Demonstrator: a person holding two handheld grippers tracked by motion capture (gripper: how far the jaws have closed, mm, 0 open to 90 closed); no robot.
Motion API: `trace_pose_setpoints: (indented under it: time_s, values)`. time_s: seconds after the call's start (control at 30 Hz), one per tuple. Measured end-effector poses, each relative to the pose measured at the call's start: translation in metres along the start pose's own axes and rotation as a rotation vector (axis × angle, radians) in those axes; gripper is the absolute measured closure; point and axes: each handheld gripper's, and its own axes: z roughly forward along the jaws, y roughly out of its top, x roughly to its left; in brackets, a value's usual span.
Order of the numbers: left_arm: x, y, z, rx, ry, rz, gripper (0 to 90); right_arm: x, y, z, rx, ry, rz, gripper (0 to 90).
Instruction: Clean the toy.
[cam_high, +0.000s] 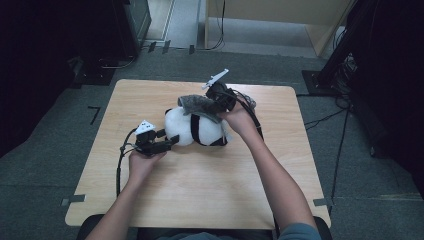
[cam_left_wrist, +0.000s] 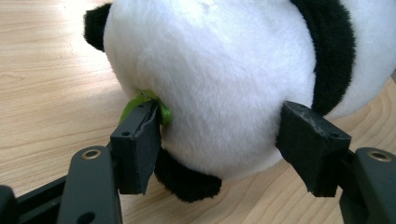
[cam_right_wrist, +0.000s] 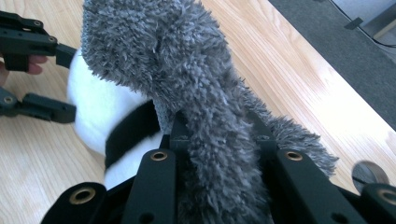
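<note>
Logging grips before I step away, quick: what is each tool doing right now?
Left tool: closed on the plush panda, pads pressing its white body.
Right tool: closed on the grey fluffy cloth.

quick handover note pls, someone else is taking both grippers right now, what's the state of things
Left gripper: jaws pressed on the white rear of the plush panda, holding it on the wooden table; a green tag sits at one jaw.
Right gripper: shut on the grey fluffy cloth, held up over the panda's top from the far side.
Things: the panda lies on its side mid-table; the cloth drapes onto it from above.
Done: both things are gripped and the cloth is on the panda.
Left: probably wiping or covering the panda with the cloth; how much has been done I cannot tell.
</note>
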Motion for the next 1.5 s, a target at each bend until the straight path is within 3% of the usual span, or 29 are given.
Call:
trace_pose_setpoints:
  time_s: [0.23, 0.53, 0.73, 0.77, 0.87, 1.17, 1.3, 1.5]
  values:
    - [0.001, 0.0, 0.0, 0.002, -0.004, 0.005, 31.7, -0.01, -0.02, -0.017, -0.025, -0.014, 0.008, 70.1]
    - [0.0, -0.001, 0.0, 0.005, -0.006, 0.019, 31.8, -0.024, -0.041, -0.025, -0.031, 0.011, 0.086, 71.1]
    - [0.0, -0.001, 0.0, 0.009, -0.003, 0.014, 31.1, -0.034, -0.05, -0.041, -0.084, -0.066, 0.107, 70.8]
    - [-0.001, 0.0, 0.0, 0.009, -0.002, 0.015, 30.9, -0.039, -0.057, -0.043, -0.081, -0.081, 0.147, 70.8]
    - [-0.001, 0.0, 0.0, 0.008, -0.001, 0.013, 30.7, -0.041, -0.068, -0.039, -0.062, -0.058, 0.183, 70.9]
    - [-0.001, -0.001, 0.001, 0.01, 0.009, 0.03, 30.7, -0.03, -0.081, -0.015, -0.024, -0.036, 0.17, 69.8]
    - [-0.001, -0.001, 0.001, 0.009, 0.008, 0.028, 30.6, -0.023, -0.082, -0.009, -0.002, -0.066, 0.141, 70.1]
    - [-0.001, -0.001, 0.002, 0.004, 0.005, 0.023, 30.7, -0.023, -0.092, -0.003, 0.002, -0.056, 0.157, 70.6]
